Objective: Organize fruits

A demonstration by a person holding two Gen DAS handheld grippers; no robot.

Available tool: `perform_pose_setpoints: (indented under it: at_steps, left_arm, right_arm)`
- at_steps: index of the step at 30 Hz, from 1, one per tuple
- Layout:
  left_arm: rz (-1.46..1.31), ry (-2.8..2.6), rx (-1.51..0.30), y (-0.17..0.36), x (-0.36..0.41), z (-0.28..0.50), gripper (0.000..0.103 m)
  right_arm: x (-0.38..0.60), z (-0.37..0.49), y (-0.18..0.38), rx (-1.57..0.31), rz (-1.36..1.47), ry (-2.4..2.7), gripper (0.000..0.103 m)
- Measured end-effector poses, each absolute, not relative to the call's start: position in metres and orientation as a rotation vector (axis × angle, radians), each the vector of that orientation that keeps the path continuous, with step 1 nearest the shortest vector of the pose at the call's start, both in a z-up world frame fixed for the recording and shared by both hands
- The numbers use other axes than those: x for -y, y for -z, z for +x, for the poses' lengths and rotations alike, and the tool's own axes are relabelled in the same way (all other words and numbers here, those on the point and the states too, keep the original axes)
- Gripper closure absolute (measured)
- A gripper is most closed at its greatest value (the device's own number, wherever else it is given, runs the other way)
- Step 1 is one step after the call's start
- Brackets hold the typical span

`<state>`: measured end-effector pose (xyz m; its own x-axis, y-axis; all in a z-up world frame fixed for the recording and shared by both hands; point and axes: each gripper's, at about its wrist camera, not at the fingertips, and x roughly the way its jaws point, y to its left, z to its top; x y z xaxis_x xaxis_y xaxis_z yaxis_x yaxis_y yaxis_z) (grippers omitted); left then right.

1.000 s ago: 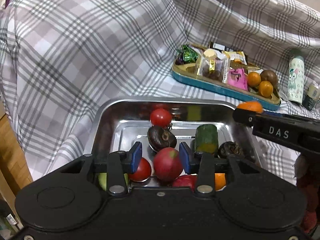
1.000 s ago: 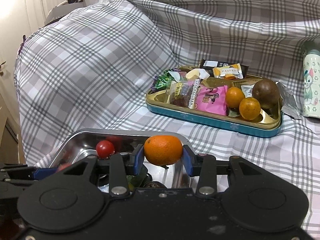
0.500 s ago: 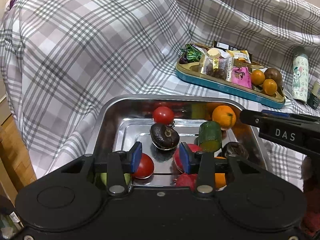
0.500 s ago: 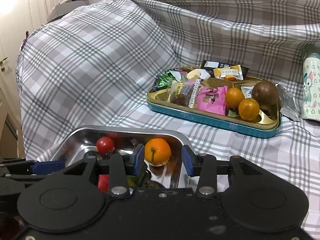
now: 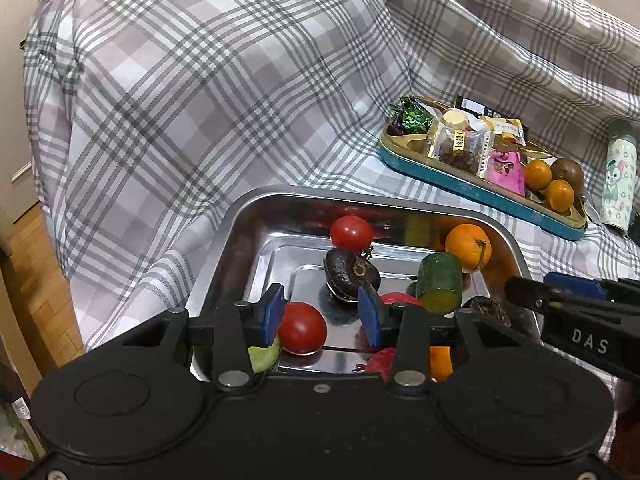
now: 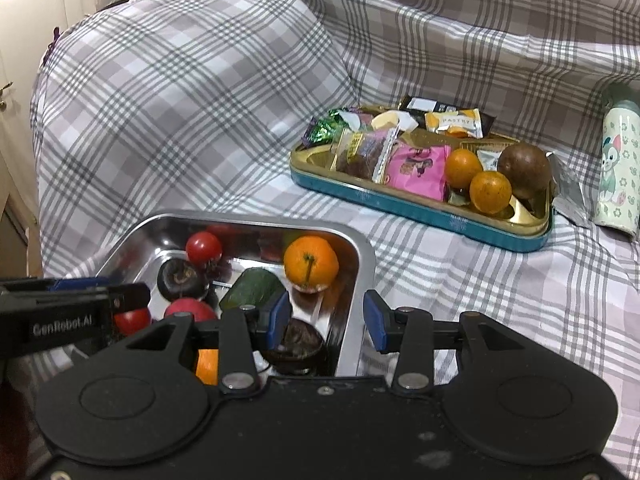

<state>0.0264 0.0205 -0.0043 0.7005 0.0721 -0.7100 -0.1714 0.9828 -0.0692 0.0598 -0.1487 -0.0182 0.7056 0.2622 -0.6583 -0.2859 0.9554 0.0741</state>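
Note:
A steel tray [image 5: 240, 216] [image 6: 362, 264] on the plaid cloth holds several fruits: an orange [image 5: 468, 246] [image 6: 311, 264] at its far right, a red tomato [image 5: 351, 232] [image 6: 203, 247], a dark fruit [image 5: 351, 274], a green cylinder piece [image 5: 439, 283] and another tomato [image 5: 302, 328]. My left gripper [image 5: 323, 318] is open and empty above the tray's near part. My right gripper [image 6: 326, 322] is open and empty over the tray's right rim. It shows in the left wrist view [image 5: 560, 300] too.
A teal and gold snack tray [image 6: 420, 204] [image 5: 480, 192] at the back right holds wrapped sweets, two small oranges [image 6: 490, 192] and a brown fruit [image 6: 524, 170]. A patterned bottle [image 6: 618, 160] stands beside it. Plaid cushions rise behind. Wooden floor [image 5: 32, 280] lies left.
My right gripper opened and dropped the orange into the tray, then drew back. My left gripper released the red fruit it straddled and lifted back a little.

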Motion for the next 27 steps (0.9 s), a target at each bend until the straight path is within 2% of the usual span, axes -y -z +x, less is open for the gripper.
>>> perform_pose_setpoints:
  at_steps: [27]
  left_arm:
    - [-0.053, -0.152, -0.752, 0.005, -0.007, 0.023, 0.054]
  right_arm:
    - [0.155, 0.052, 0.014, -0.756, -0.036, -0.285, 0.059]
